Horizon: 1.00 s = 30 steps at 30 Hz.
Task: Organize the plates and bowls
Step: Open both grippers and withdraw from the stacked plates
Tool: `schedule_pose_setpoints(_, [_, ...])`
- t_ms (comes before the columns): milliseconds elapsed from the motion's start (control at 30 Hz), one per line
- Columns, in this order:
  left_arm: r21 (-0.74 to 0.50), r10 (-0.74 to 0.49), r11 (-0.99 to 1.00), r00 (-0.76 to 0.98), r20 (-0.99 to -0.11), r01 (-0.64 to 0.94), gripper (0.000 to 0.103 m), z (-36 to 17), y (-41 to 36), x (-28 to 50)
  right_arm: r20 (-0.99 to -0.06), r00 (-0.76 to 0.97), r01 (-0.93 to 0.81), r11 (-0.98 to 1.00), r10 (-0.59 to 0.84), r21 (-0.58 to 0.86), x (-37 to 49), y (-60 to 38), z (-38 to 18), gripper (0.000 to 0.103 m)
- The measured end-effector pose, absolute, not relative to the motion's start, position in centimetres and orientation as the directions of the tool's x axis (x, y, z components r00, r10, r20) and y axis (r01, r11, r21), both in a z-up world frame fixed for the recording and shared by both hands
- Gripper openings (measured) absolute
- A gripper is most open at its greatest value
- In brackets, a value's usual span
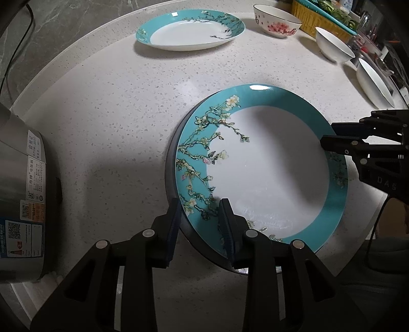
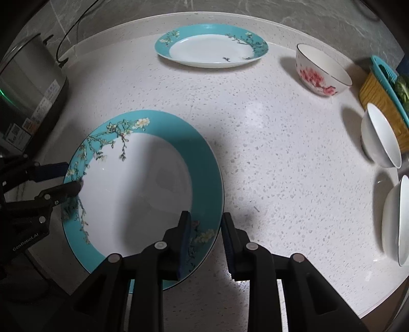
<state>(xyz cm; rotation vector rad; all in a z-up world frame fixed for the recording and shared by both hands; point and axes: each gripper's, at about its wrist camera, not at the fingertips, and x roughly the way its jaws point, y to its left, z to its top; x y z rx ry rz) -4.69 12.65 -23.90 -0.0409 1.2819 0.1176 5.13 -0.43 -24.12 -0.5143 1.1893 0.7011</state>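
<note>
– Well, start at the fingers: the left gripper [image 1: 200,224] has its two pads either side of the near plate [image 1: 268,166], at the rim on the flowered side, with a narrow gap and daylight on both sides of the rim. Straddling it, I'd say, not pinching.

– Same story opposite. The right gripper [image 2: 207,237] has one finger over the teal band and one outside the edge, parted a little, with no squeeze visible.

– And the plate itself?

– It's down near the front of the speckled counter [image 1: 115,115], beside the rice cooker [image 1: 20,178]. A dark edge shows under its left side; a second dish or just shadow, I can't tell.

– So how far along?

– Early, by my reading. The matching far plate [image 1: 191,33] sits alone at the back, well apart. The flowered bowl [image 1: 277,24] and two white bowls [image 1: 332,43] [image 1: 375,81] stand separately along the right, nothing nested.

– So the plates are yet to be stacked and the bowls yet to be gathered.

– That's the work left, as far as I can see.
</note>
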Motion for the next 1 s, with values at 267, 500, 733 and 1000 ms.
schedule_pose_setpoints(267, [0.02,0.044,0.996,0.294,-0.955,-0.084,0.054,-24.3,11.9,-4.8,-0.942,0.28,-0.757,0.646,0.184,-0.099,2.8,0.6,-24.0,0.027])
schedule_pose_setpoints(500, [-0.006,0.036,0.991,0.305,-0.952,-0.137,0.067,-24.2,13.0,-4.7,-0.933,0.309,-0.763,0.633,0.182,-0.129,1.6,0.9,-23.7,0.027])
schedule_pose_setpoints(733, [-0.107,-0.019,0.972,0.385,-0.923,-0.208,0.075,-21.5,15.7,-3.5,-0.93,0.292,-0.728,0.682,0.223,-0.065,2.9,-0.3,-23.2,0.057])
schedule_pose_setpoints(1000, [-0.454,-0.259,0.838,0.512,-0.819,-0.302,0.096,-18.9,22.0,2.3,-0.844,0.173,-0.591,0.739,0.507,0.323,10.2,-4.7,-19.6,0.09])
